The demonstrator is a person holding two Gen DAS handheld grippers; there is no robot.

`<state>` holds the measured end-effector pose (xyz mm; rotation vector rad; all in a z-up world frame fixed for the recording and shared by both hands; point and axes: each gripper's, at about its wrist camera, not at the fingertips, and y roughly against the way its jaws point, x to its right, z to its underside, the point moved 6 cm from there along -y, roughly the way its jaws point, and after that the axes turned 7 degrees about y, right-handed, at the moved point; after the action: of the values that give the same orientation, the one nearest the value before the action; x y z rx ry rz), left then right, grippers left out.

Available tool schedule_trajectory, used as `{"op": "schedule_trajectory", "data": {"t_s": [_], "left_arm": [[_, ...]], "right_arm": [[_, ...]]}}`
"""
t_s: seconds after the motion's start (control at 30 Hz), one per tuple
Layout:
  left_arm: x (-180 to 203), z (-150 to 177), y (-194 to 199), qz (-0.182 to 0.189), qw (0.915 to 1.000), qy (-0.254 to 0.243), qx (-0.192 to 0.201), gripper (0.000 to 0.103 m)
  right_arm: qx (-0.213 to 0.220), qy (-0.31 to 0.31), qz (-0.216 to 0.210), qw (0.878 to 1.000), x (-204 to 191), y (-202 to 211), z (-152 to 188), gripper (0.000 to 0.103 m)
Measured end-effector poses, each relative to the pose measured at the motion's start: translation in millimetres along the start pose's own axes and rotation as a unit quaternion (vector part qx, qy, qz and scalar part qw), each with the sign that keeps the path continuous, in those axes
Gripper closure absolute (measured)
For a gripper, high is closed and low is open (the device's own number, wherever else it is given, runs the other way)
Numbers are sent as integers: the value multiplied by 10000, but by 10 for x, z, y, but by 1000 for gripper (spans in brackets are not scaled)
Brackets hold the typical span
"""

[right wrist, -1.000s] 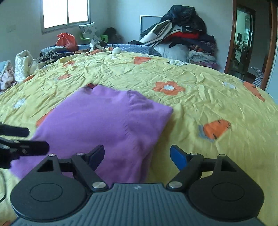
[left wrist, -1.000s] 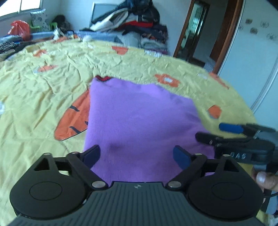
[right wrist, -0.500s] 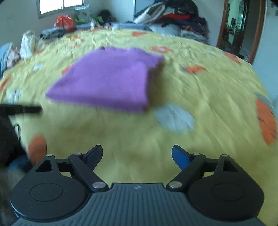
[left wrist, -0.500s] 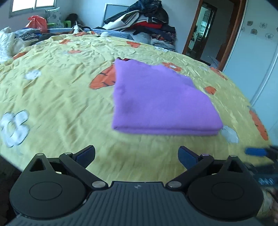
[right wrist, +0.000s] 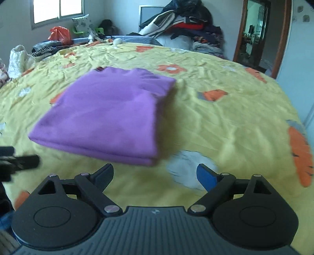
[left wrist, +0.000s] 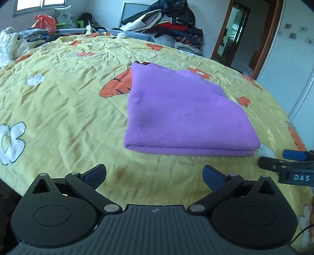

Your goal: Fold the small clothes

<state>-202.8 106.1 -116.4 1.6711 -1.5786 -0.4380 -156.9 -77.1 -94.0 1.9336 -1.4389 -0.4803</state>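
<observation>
near edge: bare yellow bedspread (left wrist: pixel 58 109) between both spread-jawed grippers and the folded purple garment (left wrist: pixel 182 115)
flanks: open sheet left and right
far end: clothes pile (right wrist: pixel 180 25) blocks the headboard side

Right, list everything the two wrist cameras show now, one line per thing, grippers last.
purple garment: one, purple, folded flat on the bed, nothing holding it.
bedspread: one, yellow with orange and white flowers, wrinkled, covering the bed.
clothes pile: one heap, mixed dark, red and white, beyond the far edge of the bed.
red bag: one, red-orange, far left under the window.
window: one, bright, far left wall.
doorway: one, brown frame, far right.
left gripper: one, black with blue pads, open, short of the garment.
right gripper: one, same make, open, empty.
</observation>
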Motion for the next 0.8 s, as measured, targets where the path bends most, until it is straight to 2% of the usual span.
{"op": "schedule_trajectory", "data": {"t_s": [0.27,0.53,0.8], "left_arm": [[20,-18,-204,-138,9997,100,-155,0],[26,-11,-260,-223,9995,128,-195,0],[34,-4,-273,-272,9995,98,-159,0]], "right_arm": [[-88,-12,-165,9998,-348,-174,-44,10],[-254,-163,-155,9994,-363,-304,56,10],[-240,-167,-61,9996,-350,-341,80,5]]}}
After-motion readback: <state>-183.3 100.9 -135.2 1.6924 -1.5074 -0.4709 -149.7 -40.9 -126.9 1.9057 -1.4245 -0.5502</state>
